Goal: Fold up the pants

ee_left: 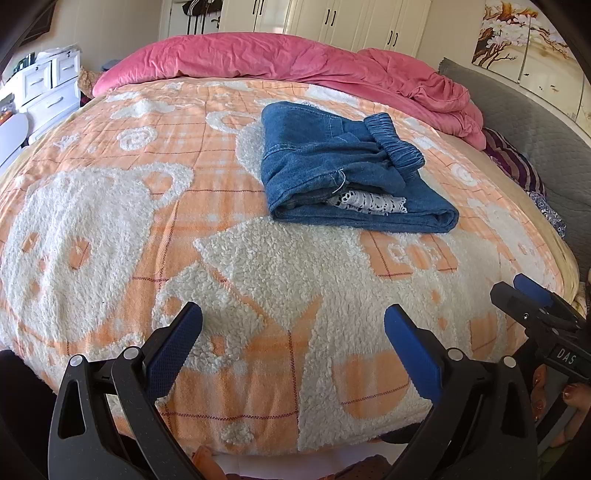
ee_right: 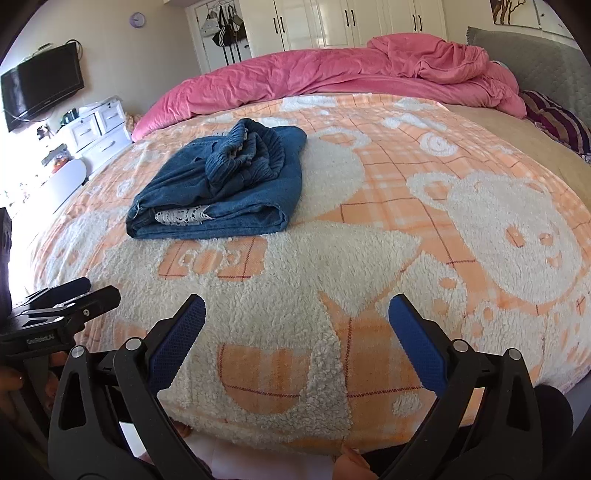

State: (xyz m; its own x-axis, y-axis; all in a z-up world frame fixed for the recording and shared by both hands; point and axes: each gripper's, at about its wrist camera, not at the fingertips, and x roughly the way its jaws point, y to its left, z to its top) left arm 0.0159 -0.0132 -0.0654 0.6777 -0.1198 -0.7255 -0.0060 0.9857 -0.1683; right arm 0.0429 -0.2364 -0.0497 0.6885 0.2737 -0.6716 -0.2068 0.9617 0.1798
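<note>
The denim pants [ee_left: 343, 166] lay folded into a thick, compact bundle on the orange-and-white fleece blanket [ee_left: 221, 258] that covered the bed. The elastic waistband [ee_left: 395, 142] sat bunched on top of the bundle, and a strip of white lace trim [ee_left: 369, 202] showed at the bundle's near edge, tucked between the denim layers. Beyond the pants, a crumpled pink duvet [ee_left: 258, 59] ran across the far side of the blanket, and white wardrobe doors [ee_left: 354, 18] stood behind that.

The left gripper [ee_left: 293, 328] hovered over the near edge of the blanket, well apart from the pants, with its blue-padded fingers [ee_left: 173, 347] spread wide and nothing between them. The right gripper [ee_right: 297, 321] hung over the same near edge, beside the left one, its fingers likewise spread wide and empty. From the right wrist view the pants [ee_right: 221, 188] lay ahead and to the left on the blanket, touched by neither tool. A hand [ee_left: 574, 400] with painted nails showed beneath the right gripper's body at the edge of the left wrist view. A white chest of drawers [ee_right: 96, 129] and a wall-mounted television [ee_right: 44, 83] stood off the blanket's left side.
</note>
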